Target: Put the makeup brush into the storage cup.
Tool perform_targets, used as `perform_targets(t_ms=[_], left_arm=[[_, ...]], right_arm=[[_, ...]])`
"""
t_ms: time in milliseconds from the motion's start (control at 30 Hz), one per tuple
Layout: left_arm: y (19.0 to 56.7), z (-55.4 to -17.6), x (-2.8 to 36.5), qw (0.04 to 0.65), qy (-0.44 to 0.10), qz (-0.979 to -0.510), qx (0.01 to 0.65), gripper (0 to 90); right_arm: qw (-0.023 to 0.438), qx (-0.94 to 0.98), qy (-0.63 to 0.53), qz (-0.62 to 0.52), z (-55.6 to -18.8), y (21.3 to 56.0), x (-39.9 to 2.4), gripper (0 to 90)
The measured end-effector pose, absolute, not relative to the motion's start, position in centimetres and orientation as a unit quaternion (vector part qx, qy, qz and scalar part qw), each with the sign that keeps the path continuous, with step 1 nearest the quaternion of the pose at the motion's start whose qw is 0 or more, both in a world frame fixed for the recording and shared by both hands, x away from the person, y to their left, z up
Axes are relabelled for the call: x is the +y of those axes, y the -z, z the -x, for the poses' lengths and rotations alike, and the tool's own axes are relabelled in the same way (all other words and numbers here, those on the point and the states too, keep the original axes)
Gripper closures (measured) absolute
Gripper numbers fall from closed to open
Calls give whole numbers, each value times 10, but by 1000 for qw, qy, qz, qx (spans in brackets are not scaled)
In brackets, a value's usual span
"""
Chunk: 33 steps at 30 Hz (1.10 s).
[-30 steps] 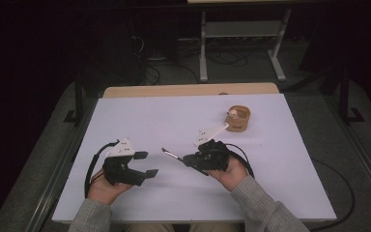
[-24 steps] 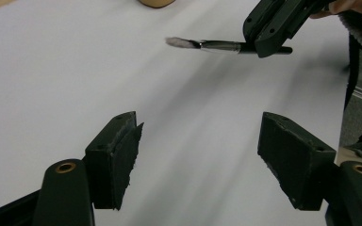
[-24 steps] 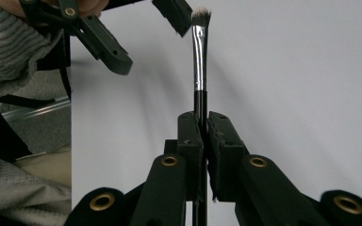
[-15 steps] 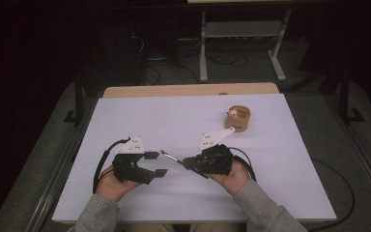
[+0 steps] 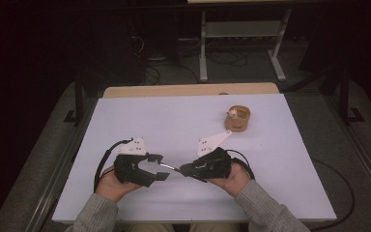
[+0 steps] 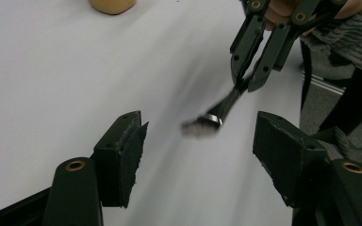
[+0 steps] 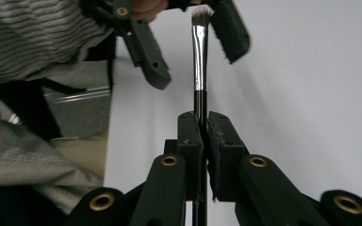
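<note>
Since the earlier frames the left gripper (image 5: 158, 166) has slid across the white tabletop (image 5: 174, 121) toward the right one, and its jaws have just been closing a little, so that the bristle end of the slim black-handled makeup brush with a silver ferrule (image 7: 199, 61) now lies between them. That brush is held by its handle in the right gripper (image 7: 202, 125), whose two black jaws are pressed tight together on it, and it reaches out over the near middle of the table, lifted slightly off the surface, pointing toward the left gripper. In the left gripper view the brush (image 6: 217, 115) hangs blurred in the gap between the two black pads, touching neither; the left jaws stand apart on either side of the bristles and grip nothing. In the high view both tools sit close together near the table's front edge, each in a hand with a grey knitted sleeve (image 5: 263, 210) behind it, a black cable looping off each gripper. Well apart from them, toward the far right of the table, stands a small round tan wooden holder (image 5: 237, 118) with something pale inside that is too small to make out. Beyond the white surface a strip of light wooden board (image 5: 188, 90) runs along the far edge.
</note>
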<state>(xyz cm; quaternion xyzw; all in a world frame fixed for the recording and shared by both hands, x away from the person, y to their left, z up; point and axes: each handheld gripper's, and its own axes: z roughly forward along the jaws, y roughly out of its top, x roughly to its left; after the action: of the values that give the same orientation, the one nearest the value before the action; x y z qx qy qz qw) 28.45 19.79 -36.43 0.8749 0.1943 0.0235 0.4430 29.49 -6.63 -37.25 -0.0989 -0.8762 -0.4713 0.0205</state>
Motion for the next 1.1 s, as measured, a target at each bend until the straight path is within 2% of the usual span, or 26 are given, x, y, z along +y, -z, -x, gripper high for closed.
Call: perform_targets(t_ms=[167,733,1100], left_arm=[[362,-284,193,441,-8,-880,173,376],[360,-283,186,431,31,-892,131,644],[360,-282,183,425,45,-897,116,733]], right_arm=[[25,-882,464,79,-293,374,-63,837],[13,-887,461,37,-285,372,-61,837],[1,-886,462,23,-281,370,-60,837]])
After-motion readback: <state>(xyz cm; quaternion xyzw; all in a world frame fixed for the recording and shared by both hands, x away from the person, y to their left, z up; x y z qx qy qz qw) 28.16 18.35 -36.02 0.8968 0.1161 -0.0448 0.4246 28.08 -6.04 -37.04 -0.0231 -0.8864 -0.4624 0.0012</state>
